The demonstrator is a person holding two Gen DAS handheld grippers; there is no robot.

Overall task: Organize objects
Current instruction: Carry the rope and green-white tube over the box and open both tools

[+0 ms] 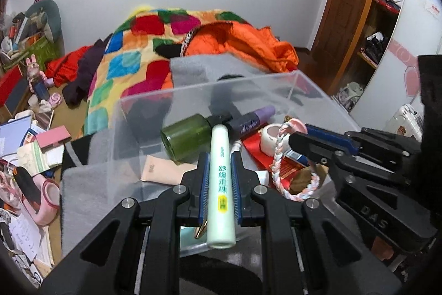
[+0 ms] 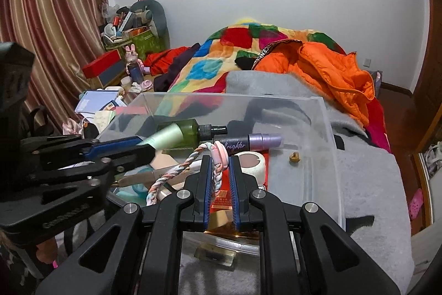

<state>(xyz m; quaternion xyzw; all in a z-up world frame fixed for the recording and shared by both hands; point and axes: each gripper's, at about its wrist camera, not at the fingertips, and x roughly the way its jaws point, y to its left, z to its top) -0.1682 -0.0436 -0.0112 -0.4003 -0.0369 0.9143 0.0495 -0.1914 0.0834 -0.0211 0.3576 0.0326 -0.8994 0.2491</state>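
Jaws of the left gripper [image 1: 220,159] are clamped on one pale green tube [image 1: 221,184], which lies lengthwise between the blue pads, its cap end projecting toward 12 o'clock and its base toward 6 o'clock. Jaws of the right gripper [image 2: 220,161] are closed on one braided pastel band [image 2: 215,173], pinched between the pads with its loop trailing toward 8 o'clock. Both grippers tilt downward over one clear plastic bin [image 2: 328,129] resting on a grey blanket [image 2: 367,184] on the bed; in the left wrist view the right gripper enters from 3 o'clock, in the right wrist view the left gripper enters from 9 o'clock. Inside the bin, beyond the jaws toward 12 o'clock: one green bottle [image 1: 187,136] on its side, one purple tube [image 2: 248,143] on its side, one roll of white tape [image 2: 252,163], one red packet [image 1: 255,147].
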